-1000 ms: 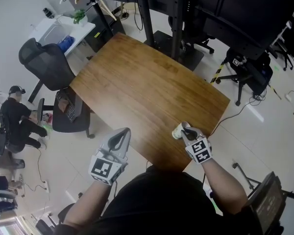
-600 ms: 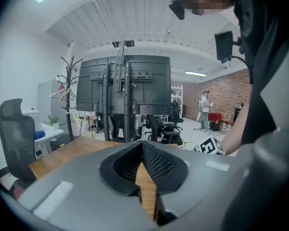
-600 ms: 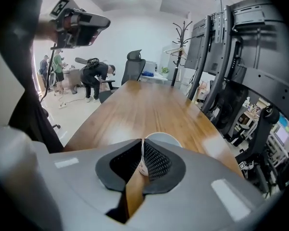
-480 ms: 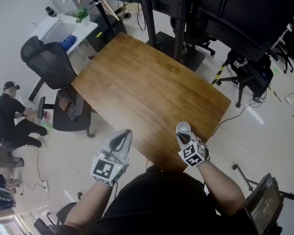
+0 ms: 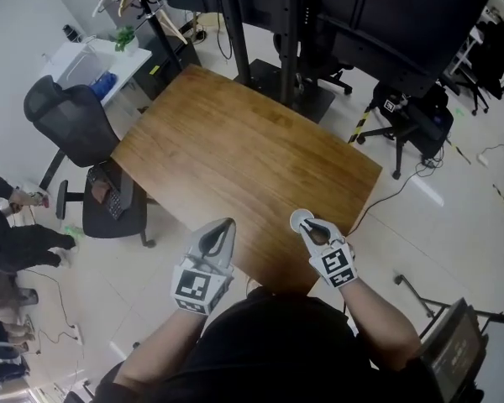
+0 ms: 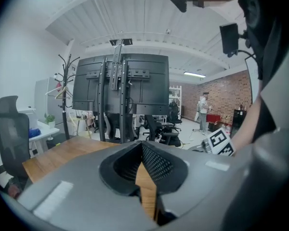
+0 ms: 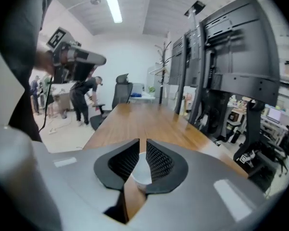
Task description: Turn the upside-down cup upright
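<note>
Wooden table [image 5: 235,149], rectangular top, warm brown grain running lengthwise, edges slightly rounded, one small white cup [image 5: 301,219] standing upright on it, mouth up, close to near edge, toward near right corner.

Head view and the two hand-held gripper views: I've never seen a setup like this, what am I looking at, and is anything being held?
There is no robot here. A person holds a hand-held gripper in each hand, a two-jaw clamp with a marker cube on it. The head view comes from a camera on the person's head, looking steeply down at a wooden table. The other two pictures come from cameras riding on the grippers, each looking along its own jaws. On the table stands one white cup, mouth up, near the near edge. The right hand-held gripper is right at it. Its jaws are opening, and the cup shows in the gap, apparently no longer pinched. The left hand-held gripper is shut and empty.
</note>
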`<state>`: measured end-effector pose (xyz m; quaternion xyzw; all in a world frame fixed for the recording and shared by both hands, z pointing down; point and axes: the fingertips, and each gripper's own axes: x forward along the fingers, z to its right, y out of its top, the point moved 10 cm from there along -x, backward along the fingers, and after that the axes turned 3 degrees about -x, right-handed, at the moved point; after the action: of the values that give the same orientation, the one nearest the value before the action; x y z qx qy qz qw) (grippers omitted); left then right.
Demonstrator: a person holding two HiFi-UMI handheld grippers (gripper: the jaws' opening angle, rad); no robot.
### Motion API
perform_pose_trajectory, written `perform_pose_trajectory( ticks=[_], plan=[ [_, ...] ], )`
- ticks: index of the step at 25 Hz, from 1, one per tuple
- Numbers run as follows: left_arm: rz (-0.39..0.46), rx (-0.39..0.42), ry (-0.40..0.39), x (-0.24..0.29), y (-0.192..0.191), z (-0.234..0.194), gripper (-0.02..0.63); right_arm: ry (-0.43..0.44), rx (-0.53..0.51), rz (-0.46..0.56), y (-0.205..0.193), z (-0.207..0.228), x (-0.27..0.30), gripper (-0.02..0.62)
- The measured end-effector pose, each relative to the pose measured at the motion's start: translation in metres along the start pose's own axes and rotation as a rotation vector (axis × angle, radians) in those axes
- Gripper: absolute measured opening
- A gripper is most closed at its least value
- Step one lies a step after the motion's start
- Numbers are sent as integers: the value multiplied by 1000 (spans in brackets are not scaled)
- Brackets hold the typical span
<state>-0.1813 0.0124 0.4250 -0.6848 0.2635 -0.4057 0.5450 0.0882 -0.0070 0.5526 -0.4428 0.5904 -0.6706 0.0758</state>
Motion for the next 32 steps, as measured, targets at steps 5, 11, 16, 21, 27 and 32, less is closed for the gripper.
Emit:
perform_pose_trajectory(
  ticks=[5, 11, 16, 21, 27, 32],
  plan=[
    [23, -102, -27, 33, -5, 12, -2, -227, 230, 138, 13, 29, -32, 2],
    [-22, -107, -109, 39, -20, 22, 0, -299, 243, 130, 5, 33, -50, 2],
    [2, -70, -124, 44, -13, 24, -1, -295, 226, 138, 6, 31, -52, 0],
    [20, -63, -148, 46, -8, 32, -2, -290, 205, 149, 13, 34, -53, 2],
    [25, -70, -125, 40, -5, 22, -1, -273, 197, 150, 19, 33, -45, 2],
    [21, -73, -114, 42, -7, 25, 0, -261, 182, 142, 19, 35, -45, 2]
  ],
)
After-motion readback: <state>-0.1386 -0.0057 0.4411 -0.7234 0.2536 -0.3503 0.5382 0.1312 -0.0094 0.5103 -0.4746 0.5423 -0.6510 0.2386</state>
